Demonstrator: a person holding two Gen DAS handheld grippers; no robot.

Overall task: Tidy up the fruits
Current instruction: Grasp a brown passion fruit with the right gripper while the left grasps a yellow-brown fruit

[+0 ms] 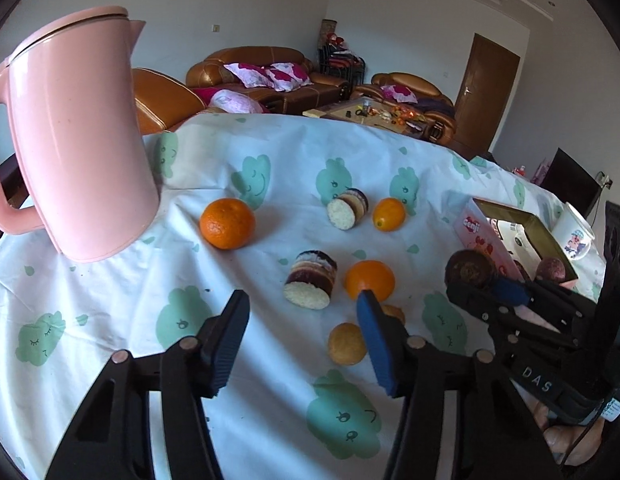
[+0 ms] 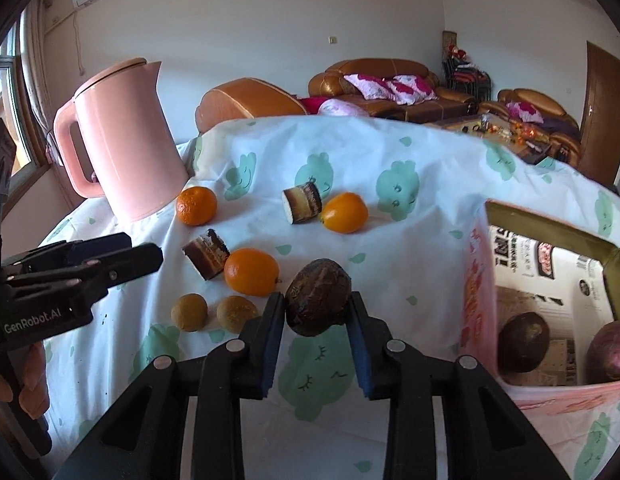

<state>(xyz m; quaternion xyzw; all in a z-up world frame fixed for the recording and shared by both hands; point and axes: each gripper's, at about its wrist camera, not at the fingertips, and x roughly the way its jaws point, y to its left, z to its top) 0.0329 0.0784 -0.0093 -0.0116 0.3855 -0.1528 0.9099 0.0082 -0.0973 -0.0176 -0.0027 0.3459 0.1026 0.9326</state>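
Now, step in hand: we judge that we are carrying a dark wrinkled fruit (image 2: 317,296) toward the pink box (image 2: 475,280) on the right.
Right gripper: the right gripper (image 2: 315,312) has its fingers clamped on the dark wrinkled fruit, one pad on each side, and the fruit sits clear of the tablecloth (image 2: 349,152).
Left gripper: the left gripper (image 1: 302,312) has its fingers apart with nothing between them; it hangs above the cloth near an orange (image 1: 369,280) and a layered cake piece (image 1: 310,280).
Where the fruit goes: the box stands open just right of the held fruit, and a dark fruit (image 2: 523,342) and a purple fruit (image 2: 609,350) already lie in it.
How we do it well: we should lift the fruit over the near wall of the box, then lower it into the bare floor between the wall and the two fruits before we let go.
Grip care: the skin looks shrivelled and soft, so we hold only as firmly as needed.
Risk: we think a low pass could catch the cardboard wall and tip the box.
Left to sort: three oranges and two small brown fruits (image 2: 189,313) are on the cloth.
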